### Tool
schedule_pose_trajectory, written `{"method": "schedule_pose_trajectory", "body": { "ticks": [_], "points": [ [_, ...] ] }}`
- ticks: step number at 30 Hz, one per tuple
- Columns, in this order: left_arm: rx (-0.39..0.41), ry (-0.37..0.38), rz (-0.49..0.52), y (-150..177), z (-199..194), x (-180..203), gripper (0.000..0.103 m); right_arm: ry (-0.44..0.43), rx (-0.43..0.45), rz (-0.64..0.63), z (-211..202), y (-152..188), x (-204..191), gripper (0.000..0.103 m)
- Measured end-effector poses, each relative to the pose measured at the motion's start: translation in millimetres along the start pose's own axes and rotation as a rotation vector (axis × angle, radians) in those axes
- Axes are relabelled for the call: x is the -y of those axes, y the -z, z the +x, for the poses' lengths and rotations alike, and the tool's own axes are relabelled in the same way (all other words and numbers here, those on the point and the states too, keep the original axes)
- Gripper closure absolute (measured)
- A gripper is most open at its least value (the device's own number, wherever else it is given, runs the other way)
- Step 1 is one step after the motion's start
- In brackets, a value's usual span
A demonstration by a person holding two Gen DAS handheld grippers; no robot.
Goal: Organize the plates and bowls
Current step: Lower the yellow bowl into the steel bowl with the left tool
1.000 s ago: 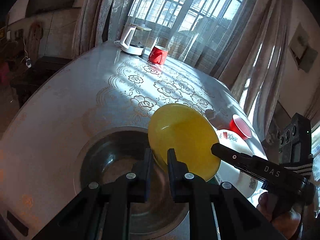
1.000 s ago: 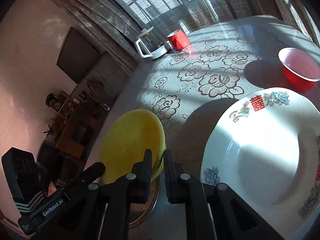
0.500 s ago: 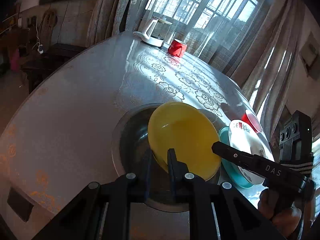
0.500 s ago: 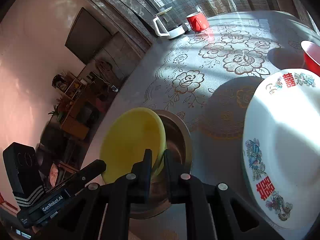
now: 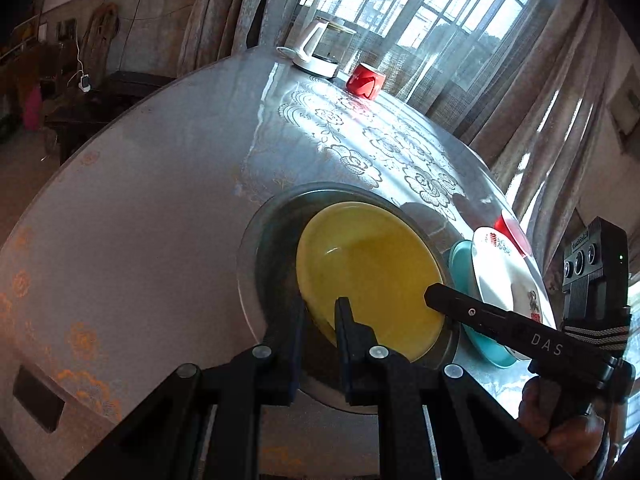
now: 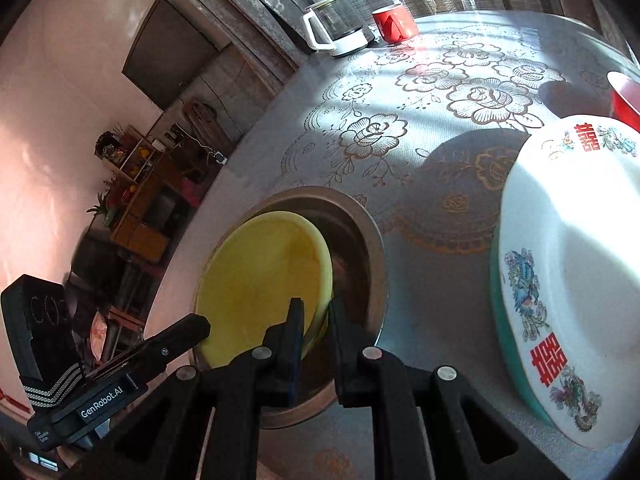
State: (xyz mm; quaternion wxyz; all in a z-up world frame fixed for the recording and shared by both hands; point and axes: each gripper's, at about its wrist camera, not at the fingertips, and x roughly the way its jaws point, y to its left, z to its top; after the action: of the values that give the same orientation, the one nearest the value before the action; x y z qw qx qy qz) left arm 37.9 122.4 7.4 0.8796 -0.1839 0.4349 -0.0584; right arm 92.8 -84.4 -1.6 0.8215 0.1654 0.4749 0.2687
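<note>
We work over the round counter [image 5: 152, 184], lace-patterned and half sunlit; on it sits a wide steel basin [image 5: 260, 248], and inside that the yellow plate [image 5: 372, 276], tilted, not yet flat; we hold it from two sides; the left gripper [image 5: 320, 312] has its fingers nearly closed on the near rim, the right gripper [image 6: 316, 312] pinches the opposite rim equally tight; beside the basin, a white decorated plate [image 6: 580, 264] rests on a teal plate [image 6: 500, 320], a red bowl [image 6: 624, 96] beyond them; far back, a kettle [image 5: 320, 54] and red mug [image 5: 366, 80]. Risk, as we judge it: the grips are thin edge pinches; if one side lets go before the other, the plate could tip and clatter against the steel wall, or slide off-centre. The right view shows the gap between plate edge and basin wall; the left view shows the plate's full face and a hand [image 5: 568, 436] under the other tool.
</note>
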Motion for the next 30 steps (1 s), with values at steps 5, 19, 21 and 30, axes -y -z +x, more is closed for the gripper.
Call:
{"method": "schedule_pose_trajectory", "body": {
  "ticks": [5,19,21,30],
  "points": [
    [-0.017,-0.004,-0.01,0.6,4.1,-4.0,0.088,0.008,-0.004,-0.018,2.6,-0.2,-2.2,0.089],
    [-0.011,-0.007,-0.01,1.5,3.1,-5.1,0.088,0.074,-0.004,-0.096,4.0,1.2,-12.0,0.089],
    [-0.011,-0.011,-0.008,1.4,2.5,-4.4,0.088,0.073,-0.009,-0.095,4.7,0.0,-11.3,0.089],
    [0.001,-0.034,0.013,2.7,2.3,-0.7,0.088,0.084,-0.005,-0.114,4.2,2.0,-13.6,0.089]
  ]
}}
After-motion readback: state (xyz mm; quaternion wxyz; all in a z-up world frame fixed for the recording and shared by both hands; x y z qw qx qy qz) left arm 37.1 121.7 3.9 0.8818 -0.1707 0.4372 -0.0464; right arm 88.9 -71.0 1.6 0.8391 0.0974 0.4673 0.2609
